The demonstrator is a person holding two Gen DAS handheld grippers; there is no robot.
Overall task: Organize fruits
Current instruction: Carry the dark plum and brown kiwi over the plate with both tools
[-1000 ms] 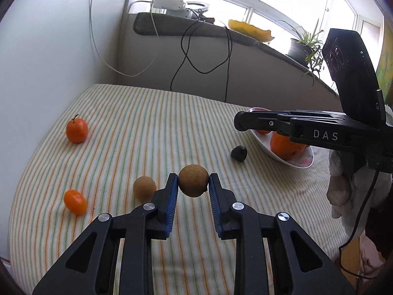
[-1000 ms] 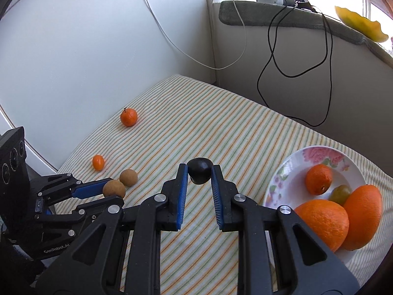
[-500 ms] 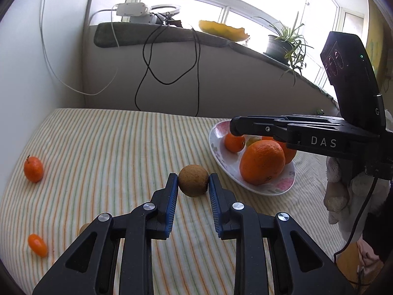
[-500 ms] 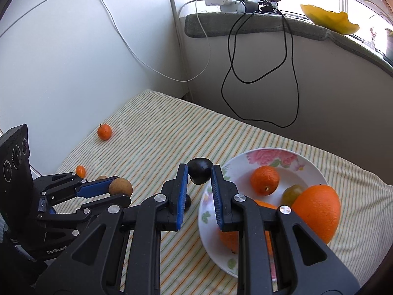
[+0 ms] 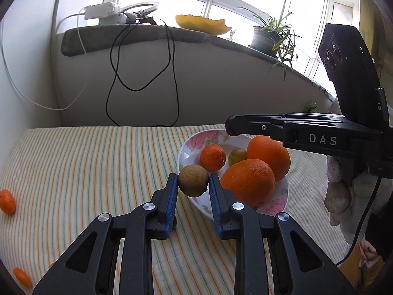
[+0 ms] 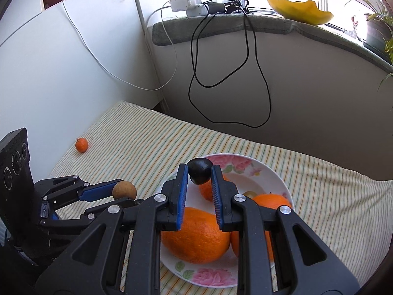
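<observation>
My left gripper point(image 5: 193, 184) is shut on a round brown fruit point(image 5: 193, 180), held over the near-left rim of the flowered white plate point(image 5: 190, 145). The right wrist view shows the same brown fruit point(image 6: 124, 190) left of the plate. My right gripper point(image 6: 199, 172) is shut on a small dark fruit point(image 6: 200, 170), held above the plate point(image 6: 275, 172). The plate holds two big oranges point(image 5: 248, 182), a small orange point(image 5: 212, 157) and a small greenish fruit point(image 5: 237, 155). Seen from the left, the right gripper's fingers point(image 5: 248, 125) reach over the plate from the right.
Two small orange fruits lie on the striped cloth at the left: a mandarin point(image 5: 7, 202) and a smaller one point(image 5: 22, 277). Black and white cables point(image 5: 142, 73) hang down the back wall from the sill. A gloved hand point(image 5: 341, 196) is at the right edge.
Both grippers have carried their fruits to the right across the cloth, from its middle to over the plate. The loose orange fruits have slid toward the left edge of view.
</observation>
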